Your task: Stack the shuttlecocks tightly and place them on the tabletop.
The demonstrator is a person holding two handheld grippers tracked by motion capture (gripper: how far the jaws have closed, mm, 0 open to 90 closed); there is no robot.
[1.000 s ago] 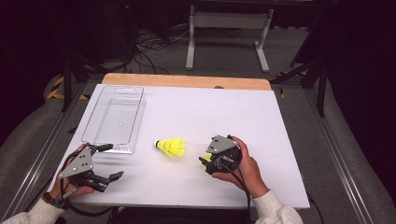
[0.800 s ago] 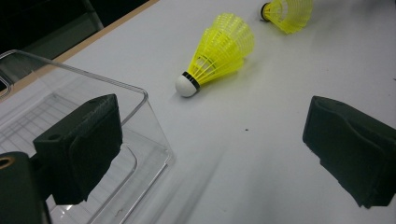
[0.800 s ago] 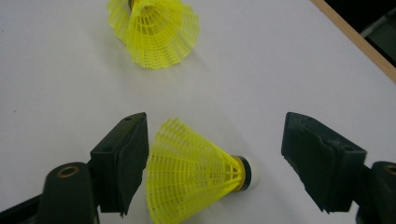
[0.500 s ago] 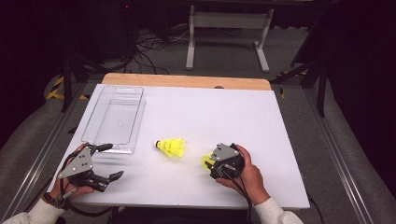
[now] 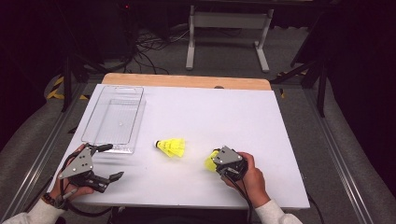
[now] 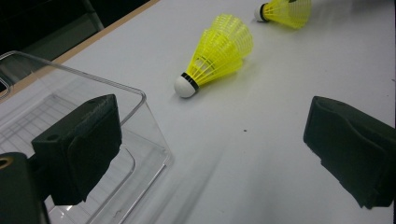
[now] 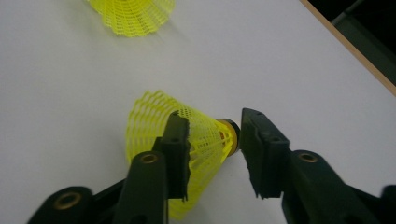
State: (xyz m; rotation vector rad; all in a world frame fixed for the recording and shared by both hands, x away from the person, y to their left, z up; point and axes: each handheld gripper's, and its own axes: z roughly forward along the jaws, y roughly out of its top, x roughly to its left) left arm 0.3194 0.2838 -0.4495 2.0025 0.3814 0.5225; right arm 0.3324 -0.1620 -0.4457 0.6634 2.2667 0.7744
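Two yellow plastic shuttlecocks lie on the white table. One shuttlecock rests alone at mid-table, its white cork toward the bin. The other shuttlecock lies between the jaws of my right gripper. Those jaws have just been closing. The left jaw overlaps the skirt, and the right pad stands a sliver off the cork, so I see no squeeze on the skirt. My left gripper hovers wide open at the front left, with nothing between its jaws.
A clear plastic bin stands at the left of the table, its near corner just ahead of the left gripper. The table's wooden back edge runs behind. Cables and a metal stand sit on the dark floor beyond.
The right gripper has sunk onto the nearer shuttlecock and its jaws have narrowed around it. The left gripper and the middle shuttlecock have stayed put.
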